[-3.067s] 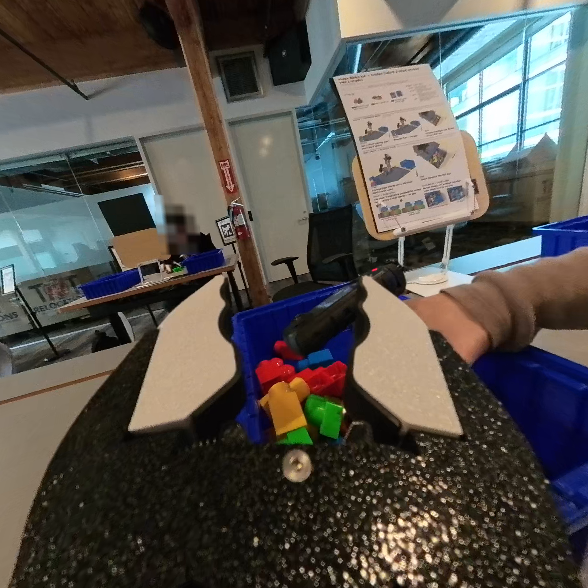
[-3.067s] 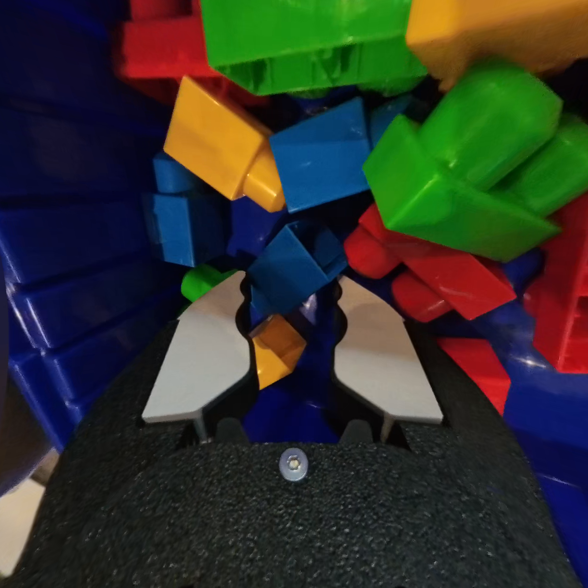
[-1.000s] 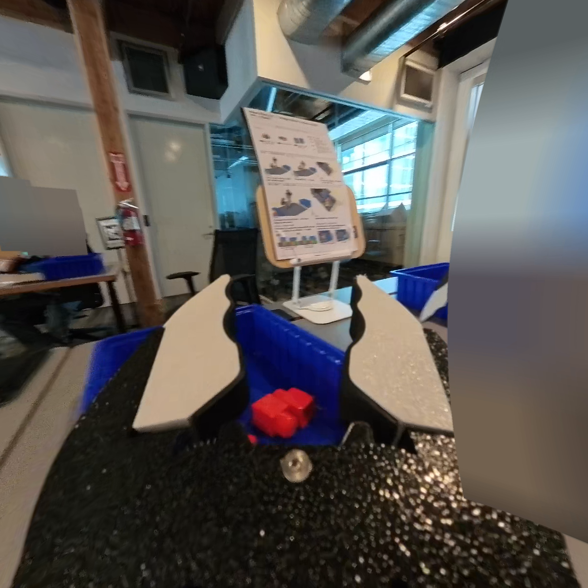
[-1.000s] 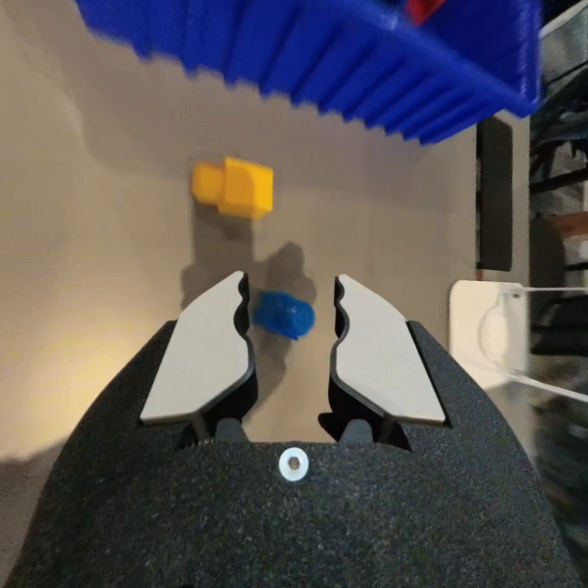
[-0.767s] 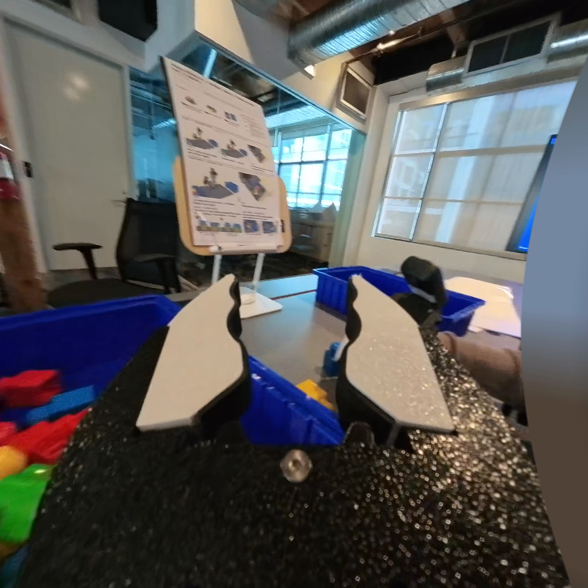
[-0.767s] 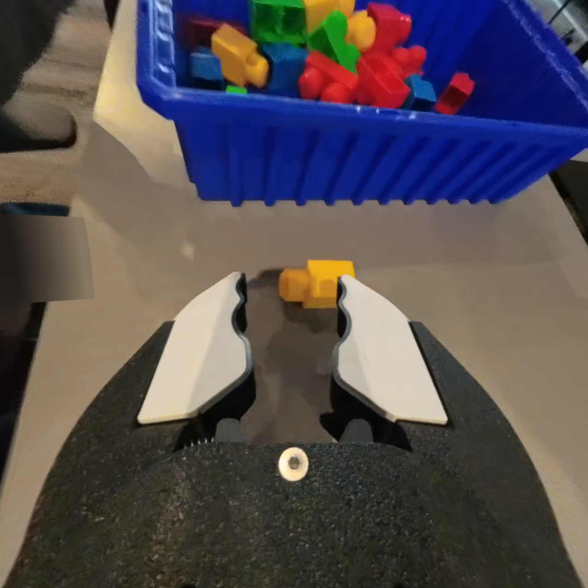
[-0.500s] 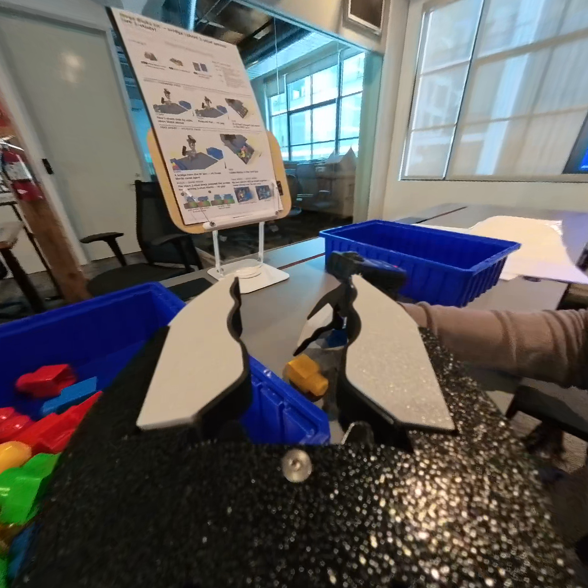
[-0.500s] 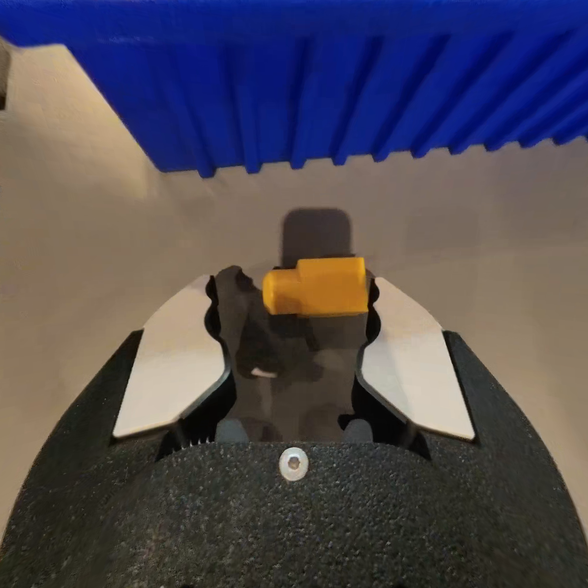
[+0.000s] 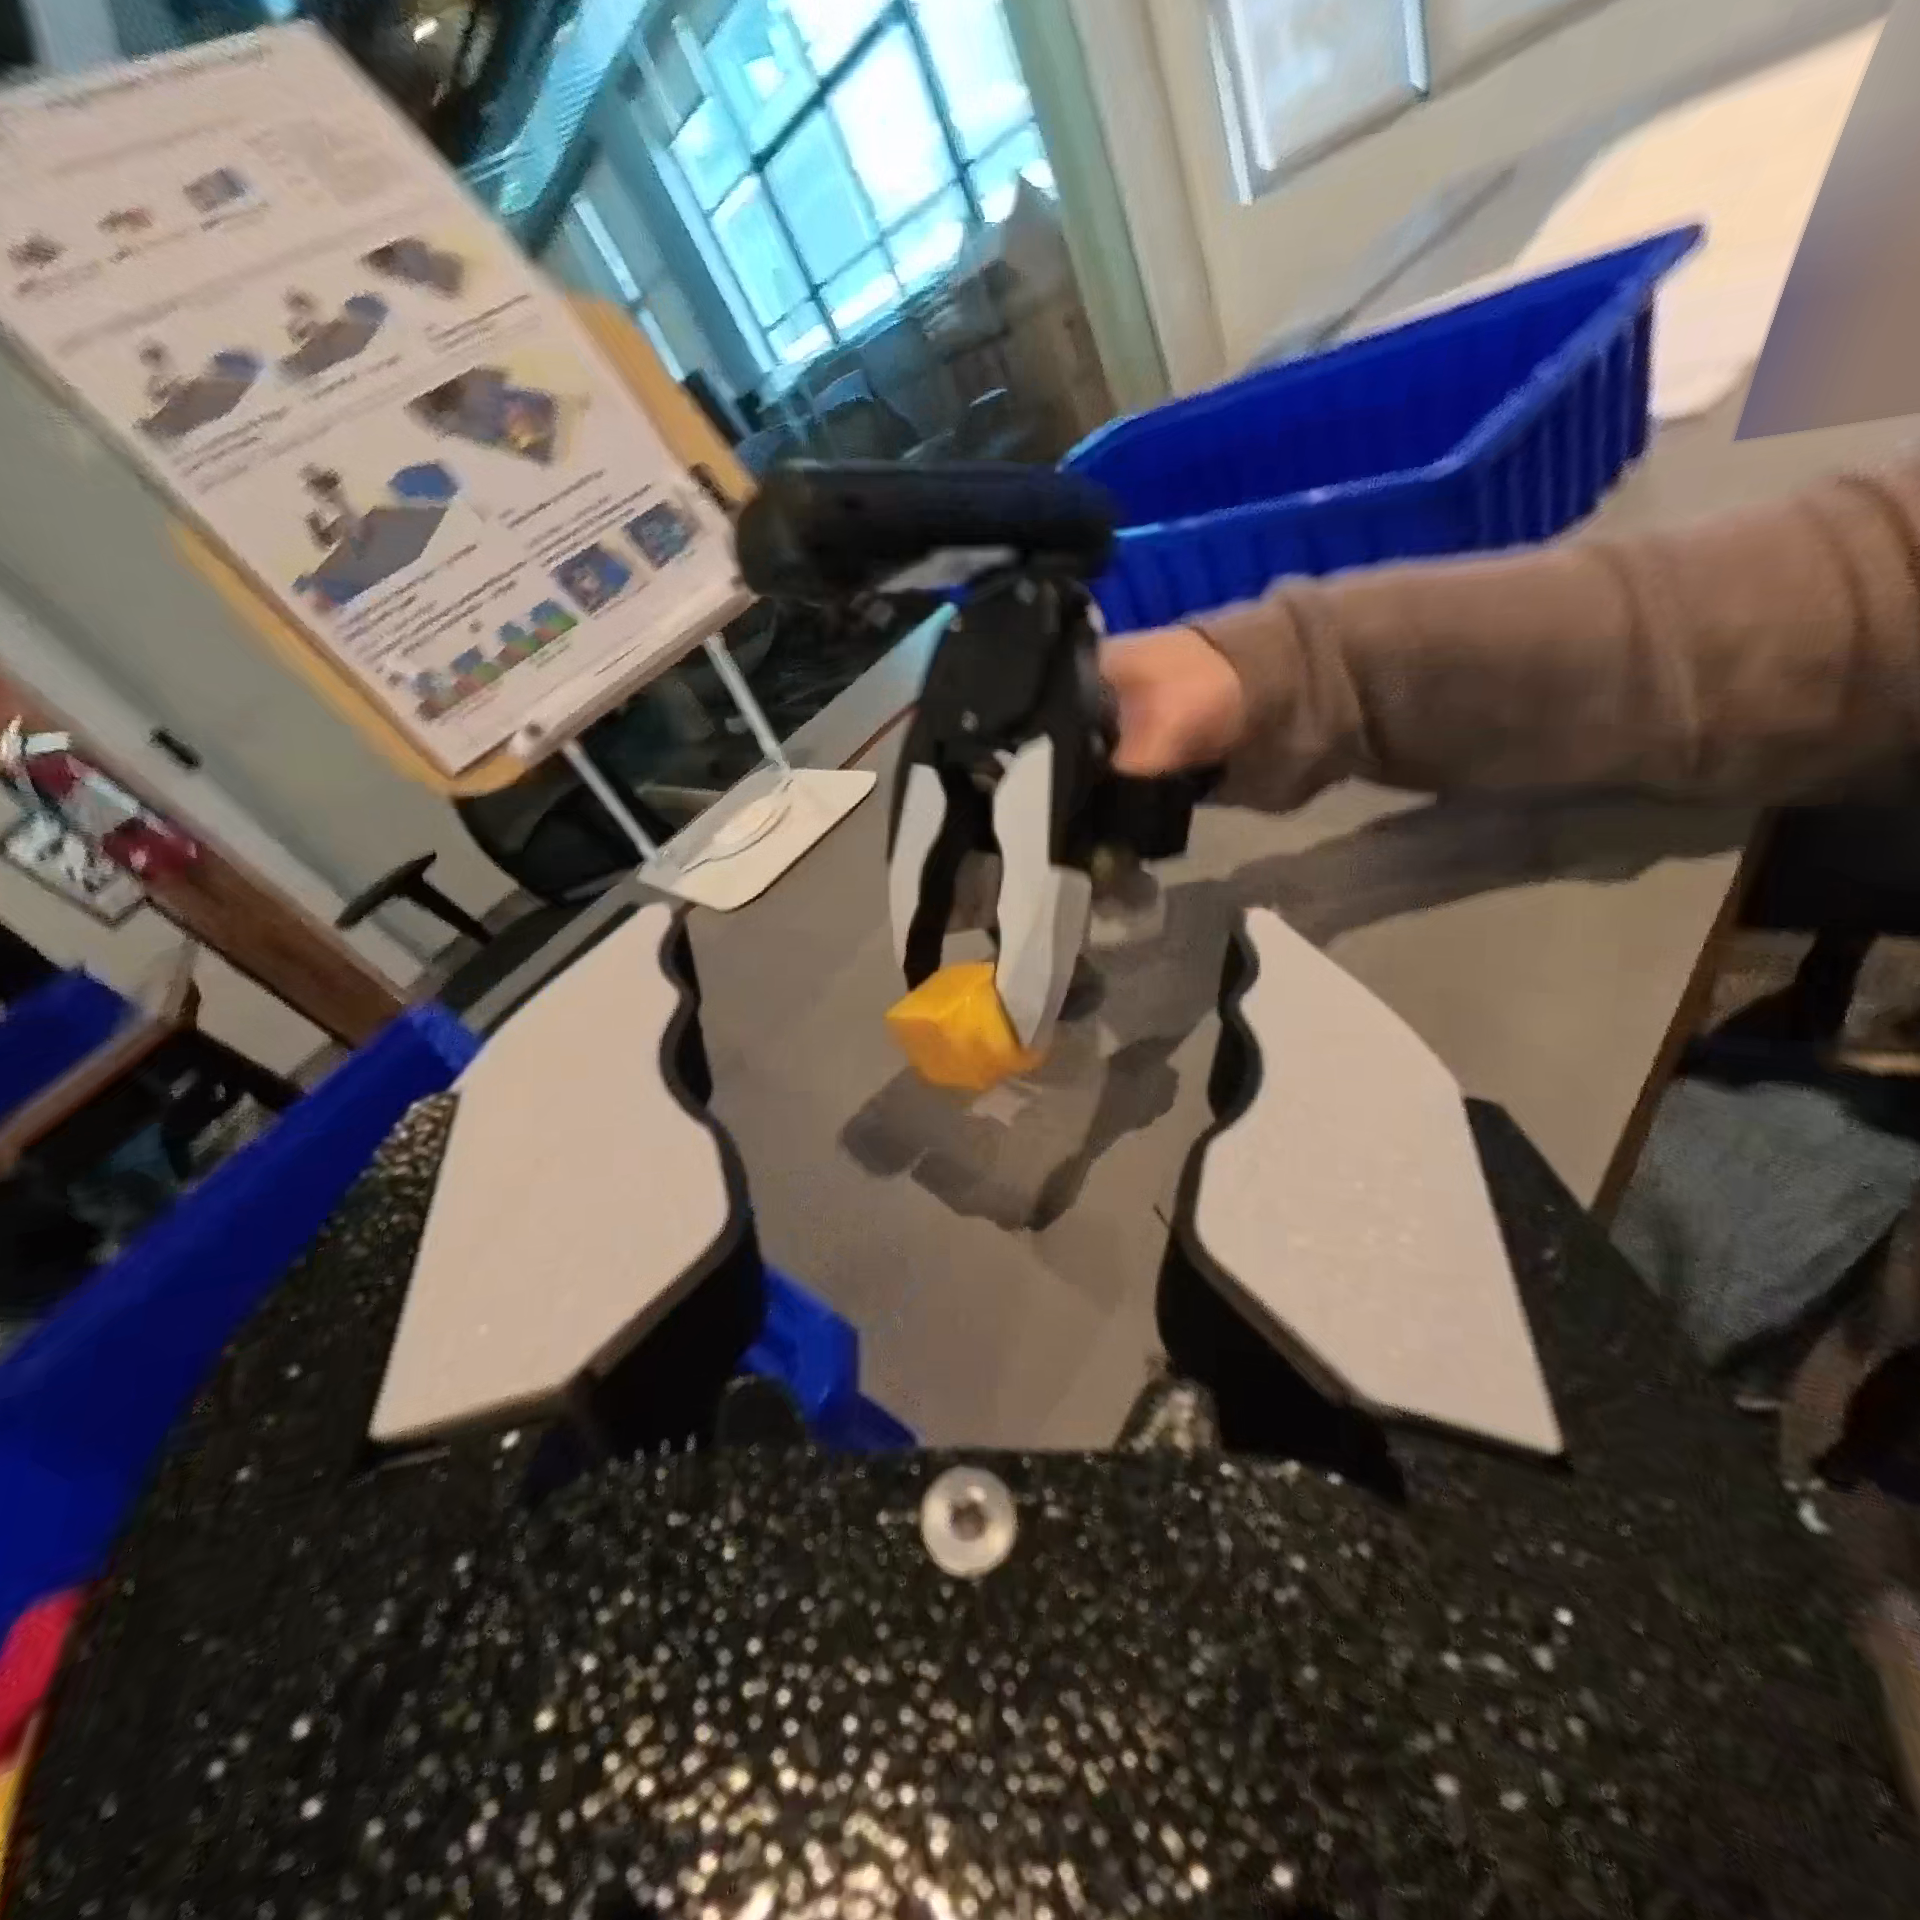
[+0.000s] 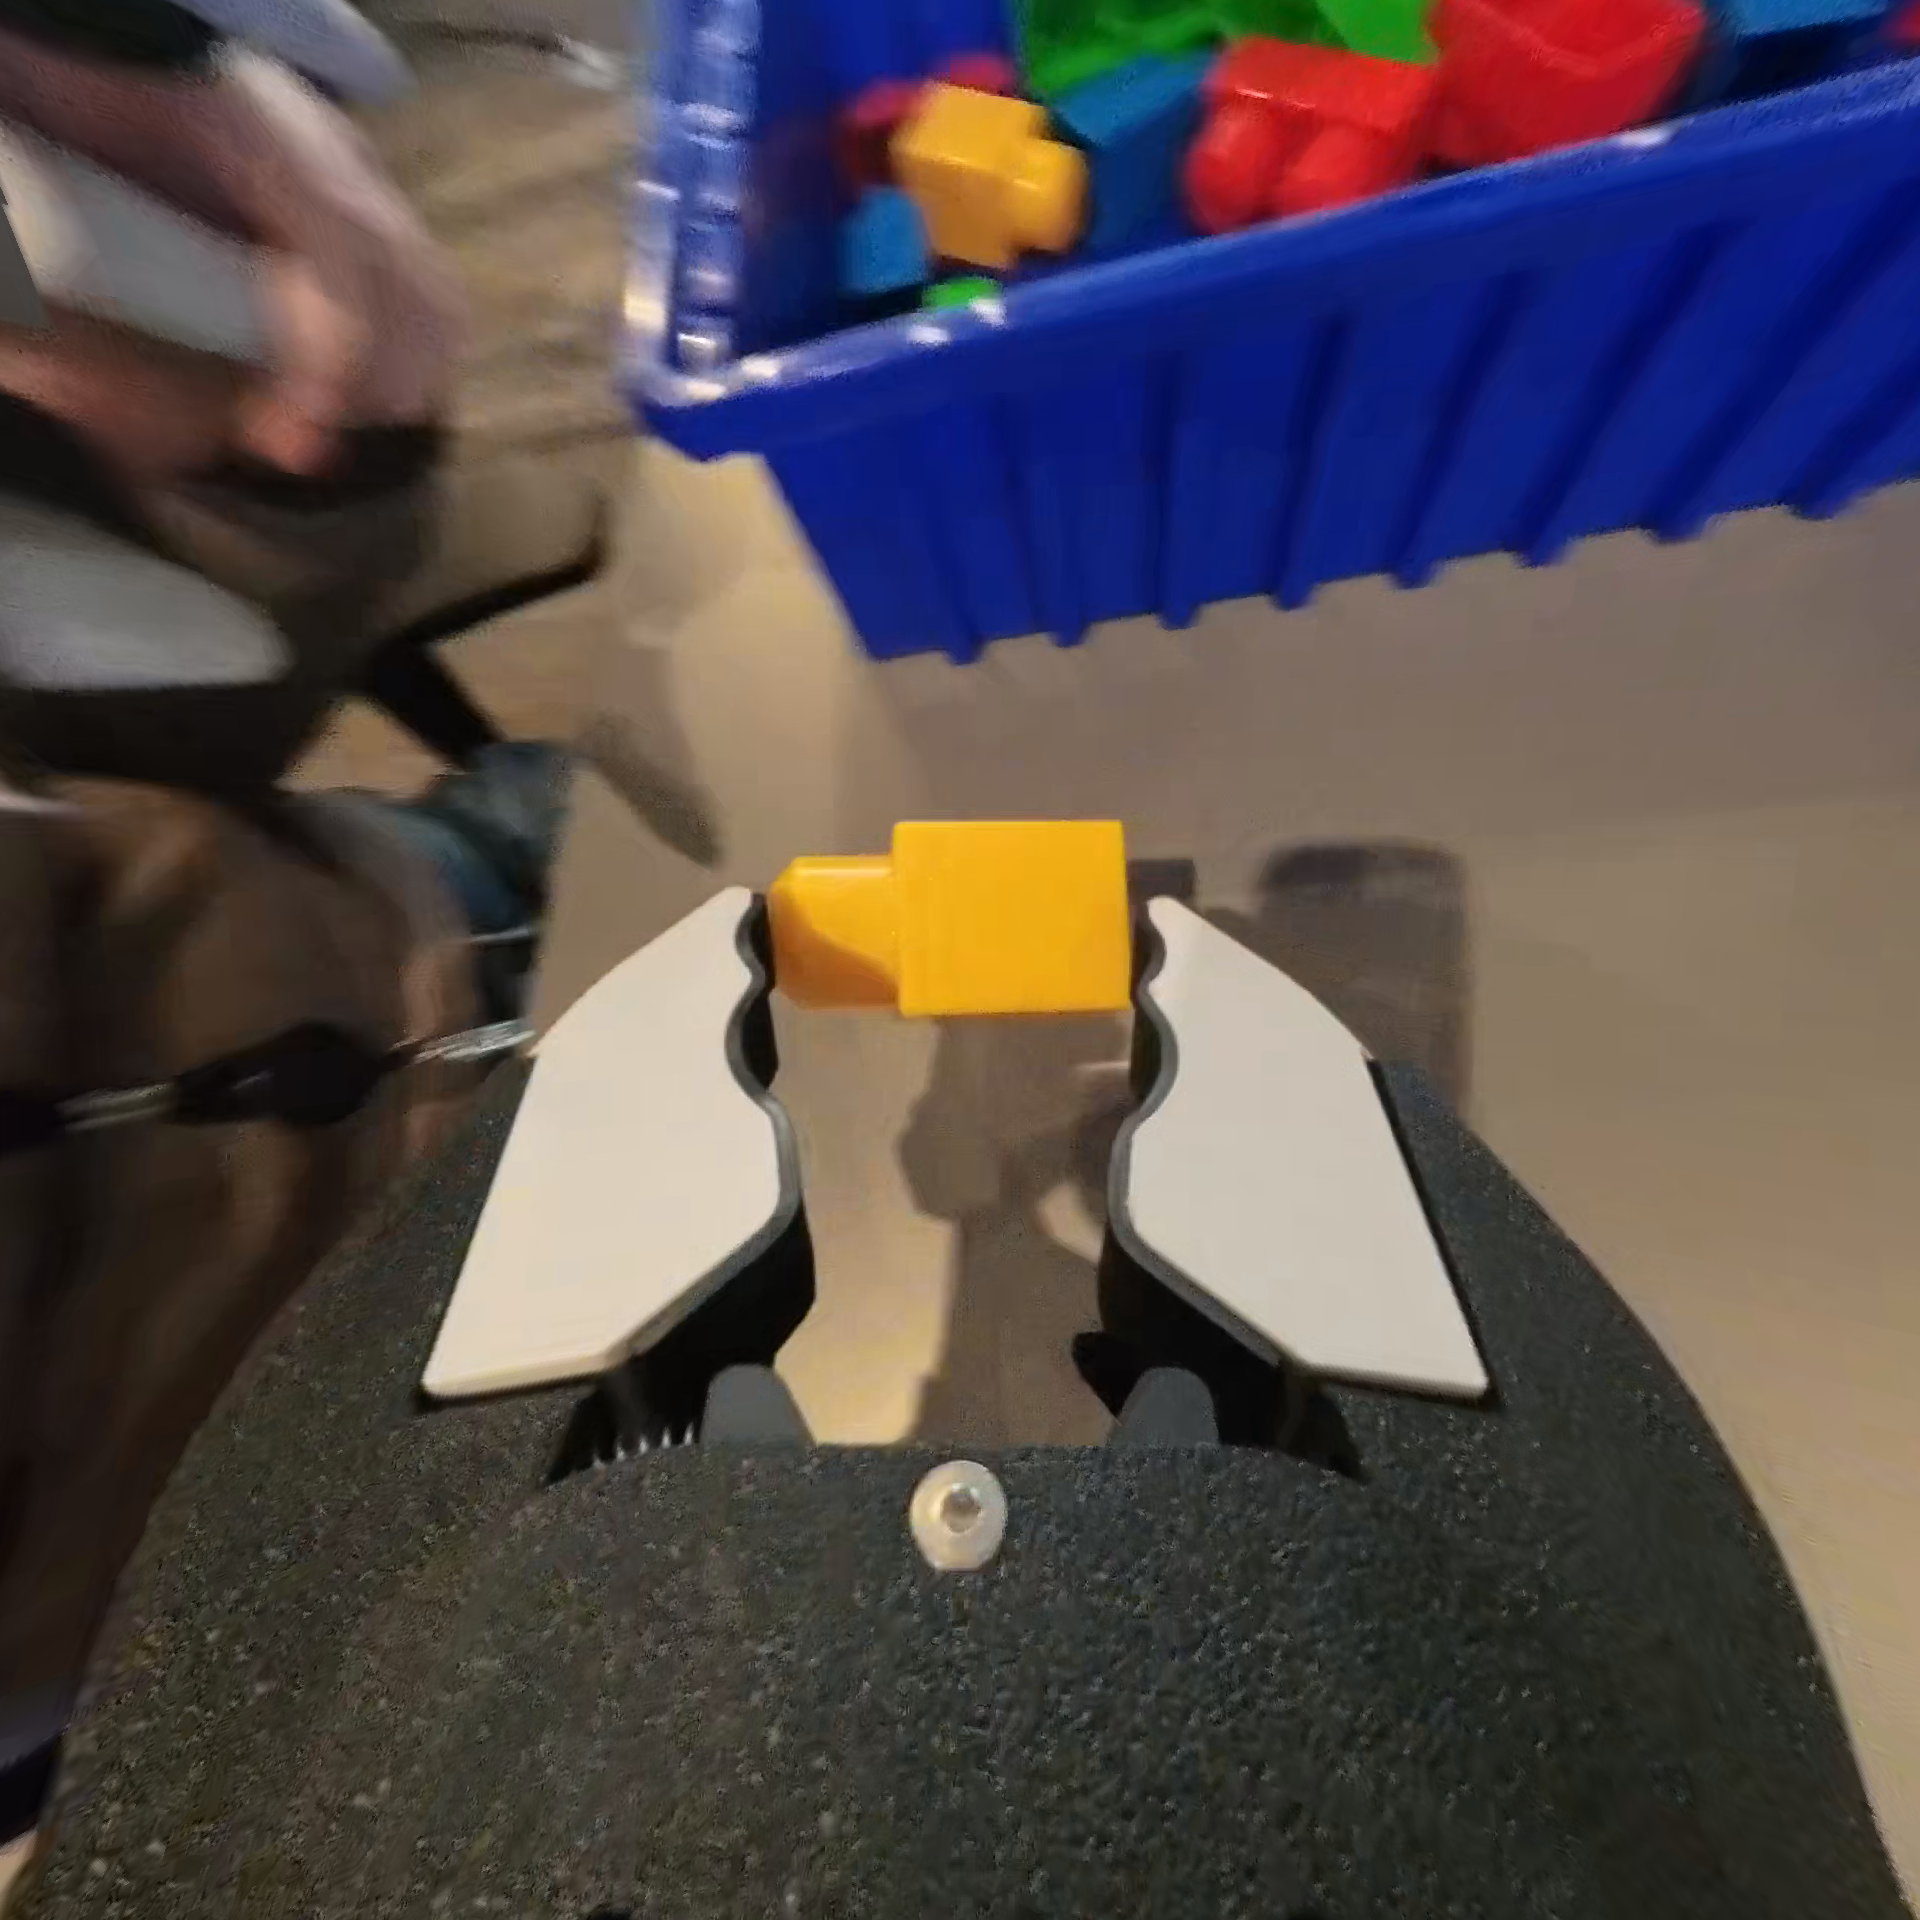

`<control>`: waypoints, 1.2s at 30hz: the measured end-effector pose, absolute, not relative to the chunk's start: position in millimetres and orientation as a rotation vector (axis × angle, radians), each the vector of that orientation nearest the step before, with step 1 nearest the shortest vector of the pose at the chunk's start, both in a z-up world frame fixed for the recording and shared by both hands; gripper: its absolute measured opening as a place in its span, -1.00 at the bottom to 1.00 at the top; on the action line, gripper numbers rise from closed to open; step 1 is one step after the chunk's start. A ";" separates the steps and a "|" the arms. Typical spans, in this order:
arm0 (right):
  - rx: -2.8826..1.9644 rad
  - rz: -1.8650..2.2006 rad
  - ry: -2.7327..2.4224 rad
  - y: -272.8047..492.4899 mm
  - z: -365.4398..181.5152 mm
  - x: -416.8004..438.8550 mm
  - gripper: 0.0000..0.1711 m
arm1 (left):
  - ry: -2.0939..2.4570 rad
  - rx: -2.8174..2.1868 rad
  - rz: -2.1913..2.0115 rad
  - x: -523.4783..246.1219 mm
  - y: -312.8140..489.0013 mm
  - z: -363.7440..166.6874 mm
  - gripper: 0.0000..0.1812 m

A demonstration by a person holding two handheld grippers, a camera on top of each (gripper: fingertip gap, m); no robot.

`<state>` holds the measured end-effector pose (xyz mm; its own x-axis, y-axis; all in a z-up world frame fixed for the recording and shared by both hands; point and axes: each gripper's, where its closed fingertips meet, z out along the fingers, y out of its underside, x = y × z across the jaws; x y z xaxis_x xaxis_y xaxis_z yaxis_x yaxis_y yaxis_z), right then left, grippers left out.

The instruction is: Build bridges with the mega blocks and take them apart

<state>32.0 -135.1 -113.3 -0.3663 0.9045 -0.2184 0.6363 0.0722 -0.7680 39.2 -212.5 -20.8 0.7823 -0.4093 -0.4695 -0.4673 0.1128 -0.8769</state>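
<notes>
My right gripper (image 10: 951,914) is shut on a yellow mega block (image 10: 997,920), pinched sideways between its fingertips with the stud pointing left. In the left wrist view the right gripper (image 9: 971,997) holds the yellow block (image 9: 951,1023) a little above the grey table (image 9: 935,1299), with its shadow underneath. My left gripper (image 9: 956,925) is open and empty, hovering over the table just right of the blue bin (image 9: 208,1226). That blue bin (image 10: 1351,436) holds several red, yellow, blue and green blocks.
A second blue bin (image 9: 1351,457) stands at the table's far right. An instruction sheet on a stand (image 9: 343,436) is at the back left. A person's sleeved arm (image 9: 1507,665) reaches in from the right. The left gripper appears blurred at the left of the right wrist view (image 10: 156,675).
My right gripper went from straddling the blue block to the yellow one, shut on it and lifted it. My left gripper swung right from over the bin to above the table.
</notes>
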 end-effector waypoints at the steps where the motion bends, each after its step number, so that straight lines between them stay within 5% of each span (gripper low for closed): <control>1: -1.533 1.288 -2.063 -141.0 -106.8 41.4 -0.23 | 0.801 -1.503 0.099 48.1 -207.6 -28.2 0.06; 10: -1.480 1.762 -2.147 -168.1 -76.9 82.8 -0.24 | 1.093 -1.455 0.380 90.2 -155.6 -77.1 -0.10; 14: -1.478 1.838 -2.146 -169.0 -76.6 83.8 -0.24 | 1.118 -1.393 0.426 96.4 -148.4 -79.6 -0.51; 17: -1.410 1.792 -2.026 -152.5 -69.7 77.1 -0.24 | 1.010 -1.476 0.417 87.1 -138.2 -81.2 -0.52; 21: -1.333 1.315 -1.628 -75.4 -48.6 69.7 0.01 | 0.879 -1.619 0.357 73.0 -125.4 -91.7 -0.53; 25: -1.538 1.011 -1.617 -35.4 -90.4 84.7 0.11 | 0.760 -1.786 0.260 60.4 -107.6 -101.4 -0.53; 29: -1.725 0.862 -1.714 -26.2 -145.1 88.3 -0.15 | 0.654 -1.978 -0.003 61.3 -88.8 -117.6 -0.53; 36: -1.744 0.858 -1.747 -28.5 -161.0 83.3 -0.58 | 0.620 -2.102 -0.246 72.2 -67.2 -137.7 -0.52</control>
